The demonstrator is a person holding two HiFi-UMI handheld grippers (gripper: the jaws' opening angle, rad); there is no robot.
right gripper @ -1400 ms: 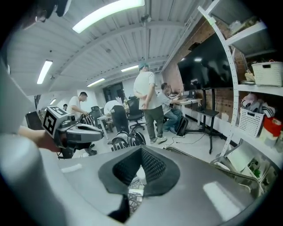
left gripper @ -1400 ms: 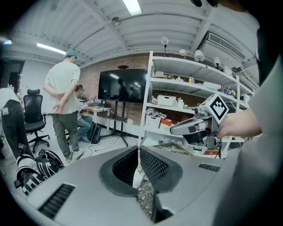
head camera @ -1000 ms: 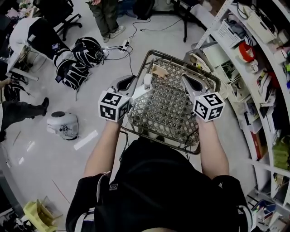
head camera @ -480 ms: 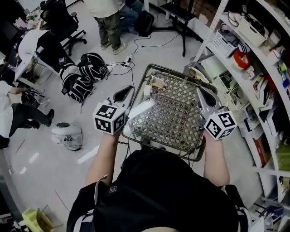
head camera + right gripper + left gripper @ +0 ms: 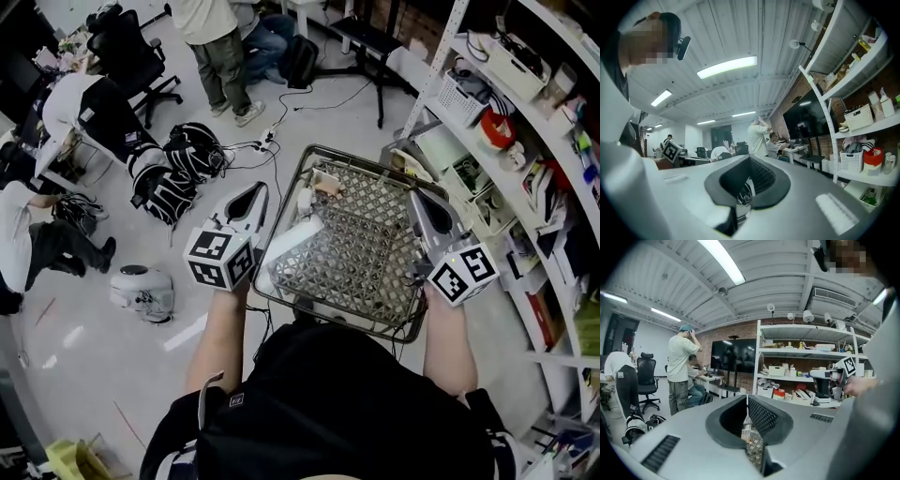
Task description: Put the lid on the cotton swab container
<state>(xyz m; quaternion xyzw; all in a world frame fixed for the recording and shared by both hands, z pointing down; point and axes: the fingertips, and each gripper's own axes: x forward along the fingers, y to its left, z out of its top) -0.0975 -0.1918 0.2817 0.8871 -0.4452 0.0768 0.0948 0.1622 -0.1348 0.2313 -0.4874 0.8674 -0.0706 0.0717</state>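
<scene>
Head view: we look steeply down on a wire basket (image 5: 375,167) standing on the floor beside shelves (image 5: 506,112). The left gripper (image 5: 251,197) hangs at the basket's left rim and the right gripper (image 5: 422,202) at its right rim, both pointing away from us. A small white object (image 5: 305,198) stands near the far left corner, just beside a tan item (image 5: 326,185). We take it for the cotton swab container, though it is too small to be sure. It lies ahead of the left gripper and slightly to its right, so that gripper is clearly the nearer one, with the right gripper across the basket. We cannot tell its long axis. A long white piece (image 5: 289,246) lies along the left side, running front to back. We can make out no lid.

Left gripper view: the left gripper (image 5: 749,423) has its jaws drawn together to a thin slit, with nothing between them. Through the slit only a sliver of basket mesh and something pale show. The right gripper (image 5: 832,380) is in view at the right, in front of the shelves.

Right gripper view: the right gripper (image 5: 745,185) is likewise closed to a slit and empty. Something dark shows in the notch, hard to make out. The basket's contents are hidden here
</scene>
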